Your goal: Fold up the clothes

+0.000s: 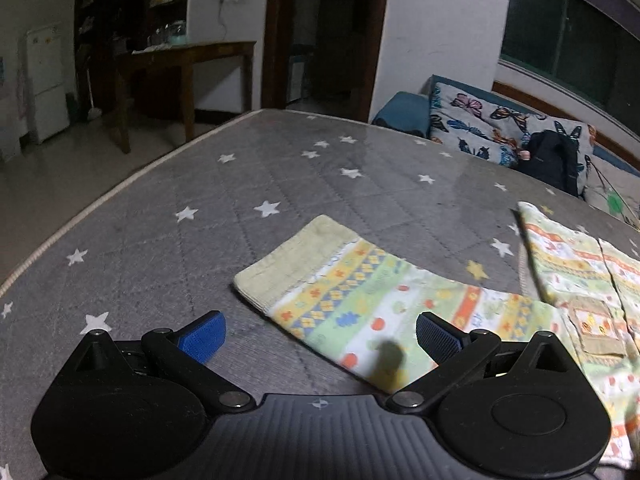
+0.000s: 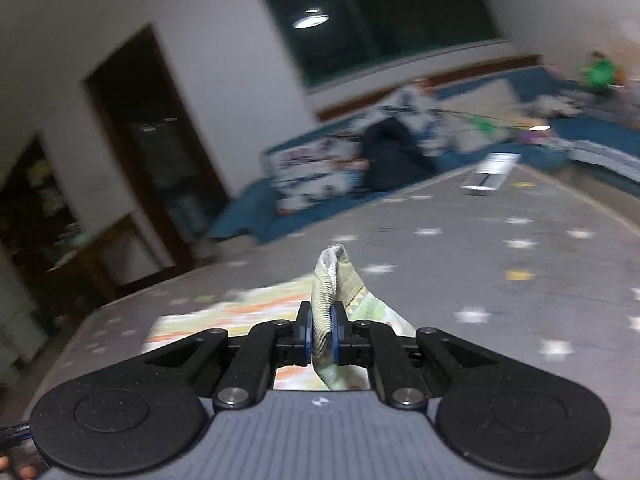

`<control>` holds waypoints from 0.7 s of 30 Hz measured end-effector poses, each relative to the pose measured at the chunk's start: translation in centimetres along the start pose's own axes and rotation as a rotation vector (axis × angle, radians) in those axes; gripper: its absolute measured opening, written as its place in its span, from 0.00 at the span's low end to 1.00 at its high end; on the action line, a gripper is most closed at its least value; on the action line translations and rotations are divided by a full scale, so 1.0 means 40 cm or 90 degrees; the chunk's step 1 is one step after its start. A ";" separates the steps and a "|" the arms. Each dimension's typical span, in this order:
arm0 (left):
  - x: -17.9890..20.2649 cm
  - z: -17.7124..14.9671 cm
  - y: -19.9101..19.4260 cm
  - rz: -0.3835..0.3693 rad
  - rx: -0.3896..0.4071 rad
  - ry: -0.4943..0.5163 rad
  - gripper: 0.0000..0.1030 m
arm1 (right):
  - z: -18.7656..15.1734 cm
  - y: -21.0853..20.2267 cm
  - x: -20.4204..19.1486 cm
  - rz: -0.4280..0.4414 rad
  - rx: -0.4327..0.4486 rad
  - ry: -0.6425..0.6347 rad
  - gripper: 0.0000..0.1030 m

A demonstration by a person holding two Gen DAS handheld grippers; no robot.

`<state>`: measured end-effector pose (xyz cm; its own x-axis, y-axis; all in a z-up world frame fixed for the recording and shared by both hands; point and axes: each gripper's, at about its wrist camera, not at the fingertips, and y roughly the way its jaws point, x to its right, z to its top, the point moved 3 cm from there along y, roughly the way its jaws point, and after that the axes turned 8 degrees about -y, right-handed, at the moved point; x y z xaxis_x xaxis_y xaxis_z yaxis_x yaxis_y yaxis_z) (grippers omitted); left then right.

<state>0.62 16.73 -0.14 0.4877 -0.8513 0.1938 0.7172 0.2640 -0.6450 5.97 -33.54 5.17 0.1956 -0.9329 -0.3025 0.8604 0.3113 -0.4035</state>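
One sleeve [image 1: 340, 300] diagonally toward upper-left.

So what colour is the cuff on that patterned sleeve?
Pale yellow-green, plain ribbed cuff; clearest in the left wrist view.

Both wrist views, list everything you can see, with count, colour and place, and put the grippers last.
patterned garment: one, pale green, yellow and orange, spread on the mattress; ribbed cuff toward the left wrist camera
mattress cover: one, grey with white and yellow stars, under the garment
butterfly pillow: one, white with coloured butterflies, beyond the mattress's far edge
backpack: one, dark, against the pillow
wooden table: one, dark brown, far left of the room
fridge: one, white, by the left wall
white flat object: one, far part of the mattress; too blurred to name
left gripper: blue pads, open, over the garment's sleeve
right gripper: shut on a ribbed edge of the garment
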 end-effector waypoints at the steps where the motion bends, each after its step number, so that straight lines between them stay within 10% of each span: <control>1: -0.002 0.001 0.001 0.002 0.001 0.001 1.00 | 0.002 0.012 -0.037 0.026 -0.001 -0.006 0.08; 11: -0.027 0.001 0.014 0.022 -0.008 -0.027 0.99 | -0.070 0.163 -0.323 0.184 -0.081 -0.077 0.09; 21: -0.033 0.018 0.039 0.051 0.018 -0.025 0.87 | -0.153 0.134 -0.359 0.188 -0.132 -0.152 0.40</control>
<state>1.46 18.58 -0.86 0.5629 -0.8084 0.1721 0.6885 0.3435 -0.6388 4.91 -17.39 2.06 0.5436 -0.8063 -0.2332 0.6427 0.5785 -0.5022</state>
